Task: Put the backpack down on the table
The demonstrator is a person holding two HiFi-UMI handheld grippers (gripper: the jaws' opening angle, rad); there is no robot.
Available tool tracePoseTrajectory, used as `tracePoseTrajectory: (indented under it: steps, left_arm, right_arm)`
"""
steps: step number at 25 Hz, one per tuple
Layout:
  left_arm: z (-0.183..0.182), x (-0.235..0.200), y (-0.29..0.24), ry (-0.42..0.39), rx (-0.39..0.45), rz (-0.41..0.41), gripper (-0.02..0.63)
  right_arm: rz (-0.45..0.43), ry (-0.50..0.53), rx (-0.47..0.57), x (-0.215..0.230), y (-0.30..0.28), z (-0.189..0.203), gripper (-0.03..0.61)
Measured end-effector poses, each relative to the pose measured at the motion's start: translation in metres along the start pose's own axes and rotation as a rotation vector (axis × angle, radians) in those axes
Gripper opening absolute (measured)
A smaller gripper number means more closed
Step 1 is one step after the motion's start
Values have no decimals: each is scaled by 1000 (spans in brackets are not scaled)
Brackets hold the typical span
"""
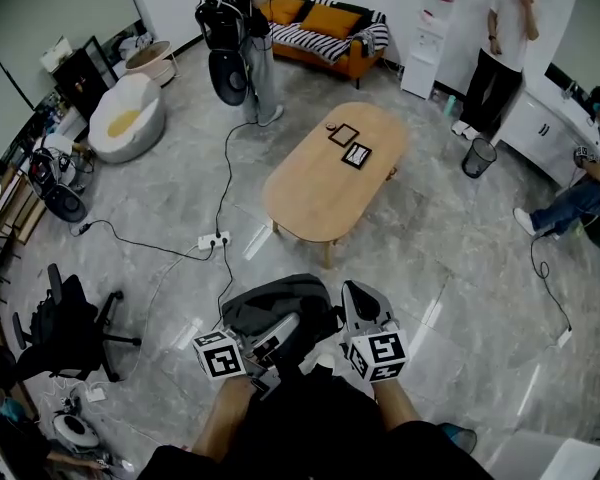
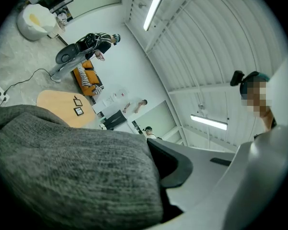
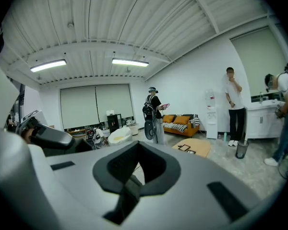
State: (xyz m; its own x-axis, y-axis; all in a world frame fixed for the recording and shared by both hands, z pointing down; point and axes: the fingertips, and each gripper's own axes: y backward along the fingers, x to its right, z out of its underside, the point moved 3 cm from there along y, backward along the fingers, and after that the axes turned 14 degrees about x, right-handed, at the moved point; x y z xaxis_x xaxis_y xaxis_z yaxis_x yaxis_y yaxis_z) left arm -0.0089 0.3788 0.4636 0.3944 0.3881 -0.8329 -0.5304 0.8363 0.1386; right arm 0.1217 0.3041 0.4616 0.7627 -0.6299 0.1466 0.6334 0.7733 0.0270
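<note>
The backpack [image 1: 280, 306], a grey fabric one, hangs in the air close in front of the person, above the floor and well apart from the wooden tabletop [image 1: 320, 203] further off. The left tongs [image 1: 278, 336] are pinching its grey fabric: the left gripper view shows the cloth packed right against the pad. The right tongs [image 1: 355, 303] sit at the bag's right side. In the right gripper view they look pressed together on a dark strap, which I take to be part of the bag.

The step in hand is the carry across to the tabletop, so neither grip should loosen on the way. A thin cloth pinch can slip if the bag swings, so the two hands should travel together and level.

A white power strip [image 1: 213, 240] and its cables lie on the floor a little to the left of the straight path. Approaching the near end head-on, or slightly from the right, avoids them.

Two dark flat frames [image 1: 343, 135] [image 1: 357, 155] lie on the far half of the tabletop, while the near half is bare. That is the place to aim for, well in from the edge. Lower the bag until its base takes the weight and the fabric slackens, and only then spread the tongs.
</note>
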Motion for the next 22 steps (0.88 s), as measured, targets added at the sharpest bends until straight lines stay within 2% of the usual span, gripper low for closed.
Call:
tracePoseTrajectory:
  steps: [12, 22]
  left_arm:
    - [3, -18, -48, 22, -26, -6, 55]
    - [-23, -63, -103, 61, -88, 33, 55]
  right_arm:
    - [46, -15, -44, 46, -10, 11, 9]
    - [102, 5, -54, 81, -68, 15, 9]
